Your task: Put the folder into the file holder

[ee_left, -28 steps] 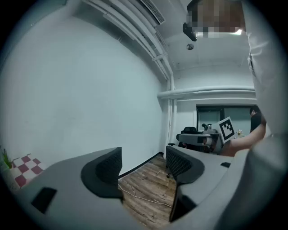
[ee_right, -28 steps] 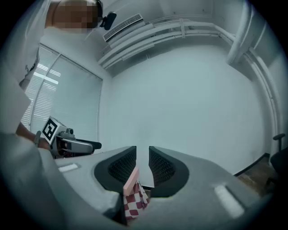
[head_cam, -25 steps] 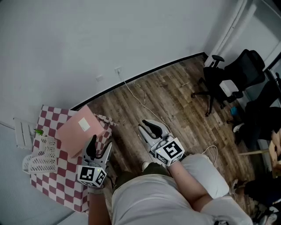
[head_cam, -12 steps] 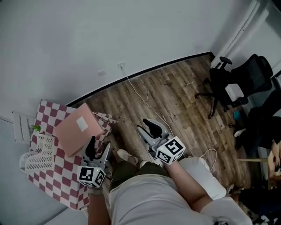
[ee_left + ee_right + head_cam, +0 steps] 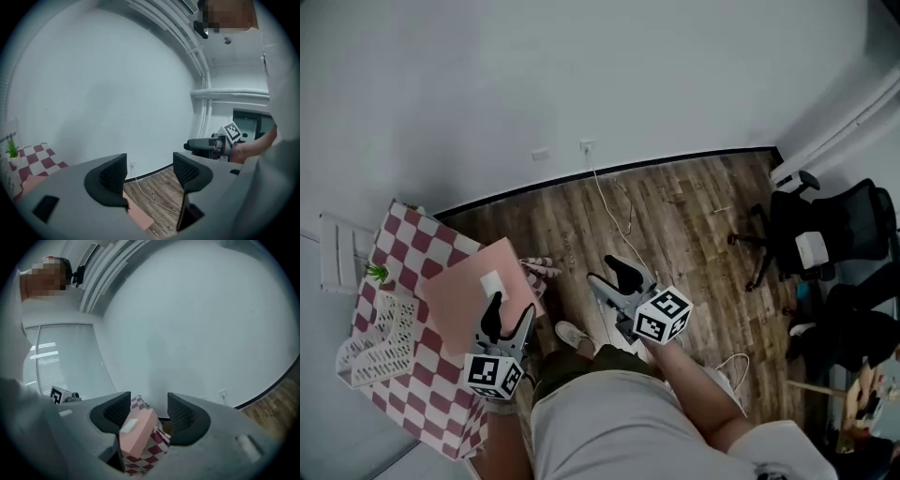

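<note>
pink folder [image 5: 478,295] lying flat on the checked table [image 5: 441,412] beside the white file holder [image 5: 380,336], left gripper [image 5: 510,314] at its near edge with jaws apart and empty, right gripper [image 5: 611,279] aside, jaws opening on nothing; best pinched by an edge, then stood upright.

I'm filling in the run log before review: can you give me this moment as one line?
folder on table, outside file holder | left gripper open, empty, near folder | right gripper opening, empty, over floor
</note>
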Available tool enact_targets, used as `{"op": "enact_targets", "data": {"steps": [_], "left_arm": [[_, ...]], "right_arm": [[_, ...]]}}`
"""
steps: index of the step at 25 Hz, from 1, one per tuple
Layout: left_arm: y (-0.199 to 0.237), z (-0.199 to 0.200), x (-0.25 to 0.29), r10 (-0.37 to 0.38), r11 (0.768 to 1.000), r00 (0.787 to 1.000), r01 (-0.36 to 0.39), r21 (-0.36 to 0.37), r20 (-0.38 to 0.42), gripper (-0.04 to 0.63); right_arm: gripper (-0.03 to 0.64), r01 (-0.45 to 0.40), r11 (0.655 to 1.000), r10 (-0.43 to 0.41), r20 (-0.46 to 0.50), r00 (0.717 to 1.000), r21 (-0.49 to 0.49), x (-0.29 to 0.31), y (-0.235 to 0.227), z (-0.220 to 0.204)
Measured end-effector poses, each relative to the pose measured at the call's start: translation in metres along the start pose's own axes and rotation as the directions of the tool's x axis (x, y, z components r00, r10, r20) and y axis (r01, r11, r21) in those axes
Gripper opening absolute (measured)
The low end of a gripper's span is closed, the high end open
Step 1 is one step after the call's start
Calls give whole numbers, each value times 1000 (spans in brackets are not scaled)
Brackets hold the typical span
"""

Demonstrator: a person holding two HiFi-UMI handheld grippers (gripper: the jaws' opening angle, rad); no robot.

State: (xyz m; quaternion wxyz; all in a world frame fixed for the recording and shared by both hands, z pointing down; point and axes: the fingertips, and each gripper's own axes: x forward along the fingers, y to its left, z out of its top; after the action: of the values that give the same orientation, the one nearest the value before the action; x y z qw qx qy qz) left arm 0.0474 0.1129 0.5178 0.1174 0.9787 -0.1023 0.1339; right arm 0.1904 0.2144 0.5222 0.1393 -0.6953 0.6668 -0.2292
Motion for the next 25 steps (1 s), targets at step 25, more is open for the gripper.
{"op": "enact_targets", "data": {"steps": [25], "left_arm": [[93, -54, -49, 492, 828, 863, -504, -247, -112, 304]], "right_arm": [[278, -193, 862, 449, -530, 720, 468, 167, -18, -140]]}}
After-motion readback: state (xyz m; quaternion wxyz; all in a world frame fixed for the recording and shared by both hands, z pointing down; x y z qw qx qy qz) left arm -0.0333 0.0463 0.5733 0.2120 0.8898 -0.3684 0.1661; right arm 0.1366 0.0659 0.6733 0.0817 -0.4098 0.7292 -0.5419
